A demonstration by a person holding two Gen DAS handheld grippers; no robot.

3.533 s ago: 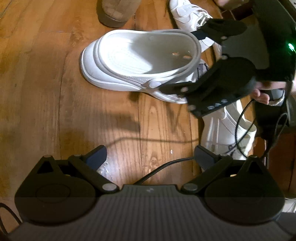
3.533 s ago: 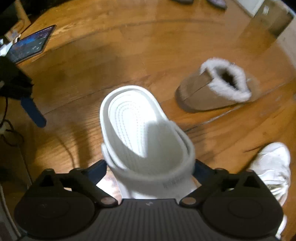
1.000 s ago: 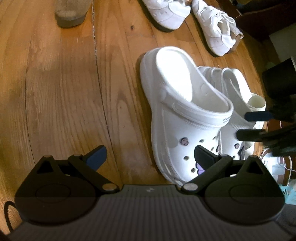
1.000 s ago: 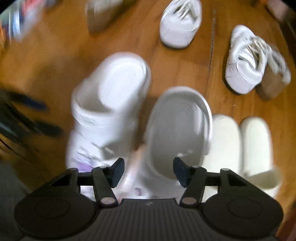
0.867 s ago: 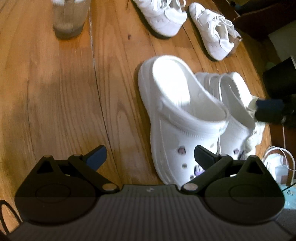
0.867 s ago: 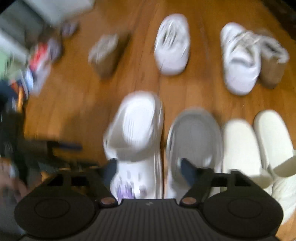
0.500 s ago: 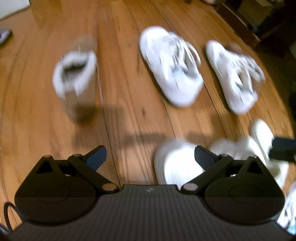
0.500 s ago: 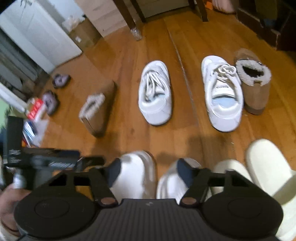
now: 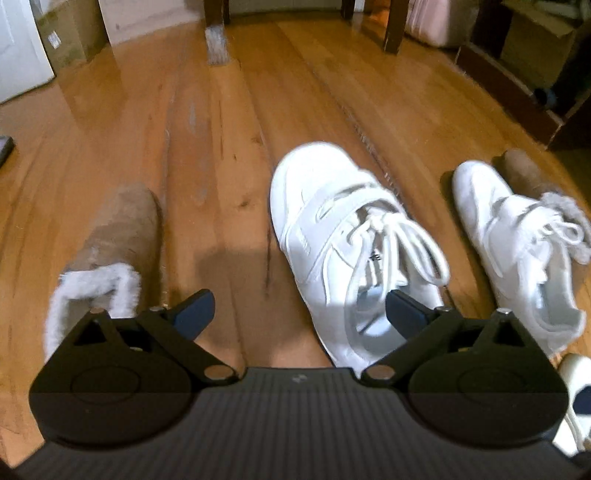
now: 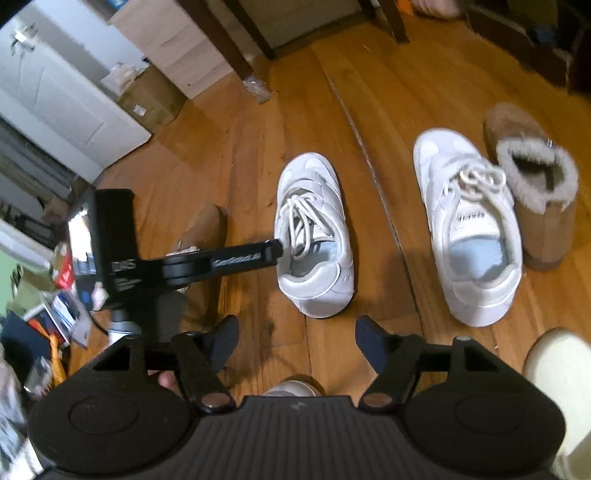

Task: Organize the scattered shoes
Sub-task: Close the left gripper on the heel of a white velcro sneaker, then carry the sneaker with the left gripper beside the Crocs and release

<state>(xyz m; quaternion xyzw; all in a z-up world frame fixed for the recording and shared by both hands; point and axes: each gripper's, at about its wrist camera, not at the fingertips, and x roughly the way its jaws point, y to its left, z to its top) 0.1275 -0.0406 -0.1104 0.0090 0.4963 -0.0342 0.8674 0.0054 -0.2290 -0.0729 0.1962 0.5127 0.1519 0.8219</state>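
Note:
My left gripper (image 9: 299, 314) is open and empty, low over the wood floor. Its right finger hangs over the heel of a white sneaker (image 9: 351, 251); a tan fur-lined slipper (image 9: 110, 251) lies just left of its left finger. A second white sneaker (image 9: 517, 251) lies at the right, with another tan slipper (image 9: 524, 171) behind it. My right gripper (image 10: 295, 341) is open and empty, behind the first white sneaker (image 10: 314, 236). The second sneaker (image 10: 469, 229) and fur-lined slipper (image 10: 532, 184) lie to its right. The left gripper's finger (image 10: 221, 260) reaches toward the first sneaker's opening.
A cream slide (image 10: 557, 387) lies at the right edge near my right gripper. Dark furniture legs (image 9: 216, 14), cardboard boxes (image 10: 151, 98) and a white door (image 10: 55, 92) stand at the back. Clutter (image 10: 48, 317) lies at the far left.
Both grippers have left the white clogs side by side and moved forward to the sneakers and slippers. The left gripper has come down close to the first sneaker.

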